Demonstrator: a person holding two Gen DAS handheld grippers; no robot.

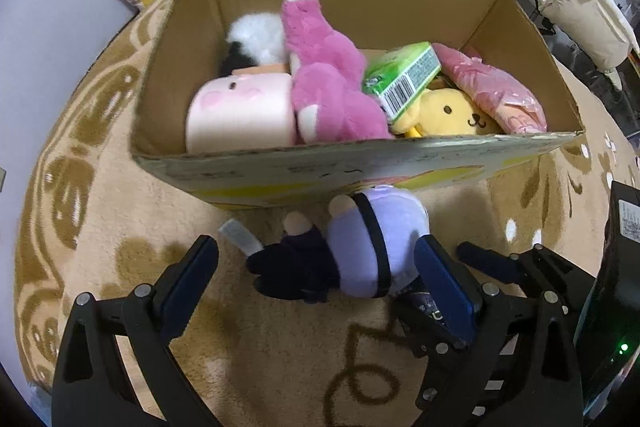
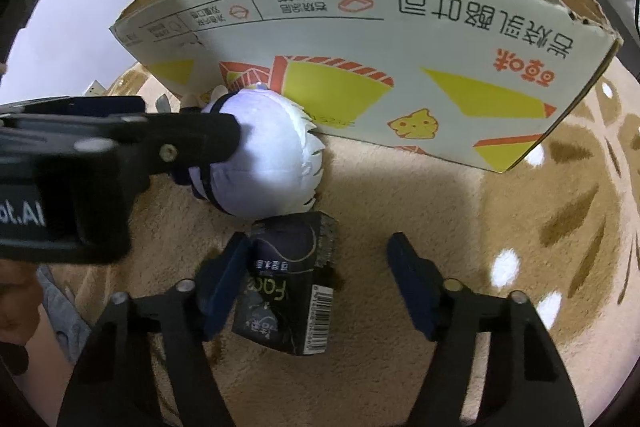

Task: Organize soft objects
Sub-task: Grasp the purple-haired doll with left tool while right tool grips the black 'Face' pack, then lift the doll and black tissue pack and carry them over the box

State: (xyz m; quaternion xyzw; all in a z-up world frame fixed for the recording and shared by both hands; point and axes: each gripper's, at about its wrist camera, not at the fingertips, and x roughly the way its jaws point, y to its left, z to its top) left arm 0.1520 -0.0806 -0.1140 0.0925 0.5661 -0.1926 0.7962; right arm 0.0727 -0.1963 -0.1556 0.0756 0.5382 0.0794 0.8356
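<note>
The left tongs (image 1: 316,267) stand apart around the purple plush doll (image 1: 360,247), which lies on the rug (image 1: 120,211) against the cardboard box (image 1: 304,171); it looks light and squashy, so its round body is the best hold. To its right, the right tongs (image 2: 316,271) are also apart, around the dark tissue pack (image 2: 286,287), which looks soft and slippery and is best taken across its middle.

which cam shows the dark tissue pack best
The right wrist view: the dark tissue pack lies whole on the rug between the open right tool. The left wrist view shows only a sliver of it behind the left tool's finger.
</note>
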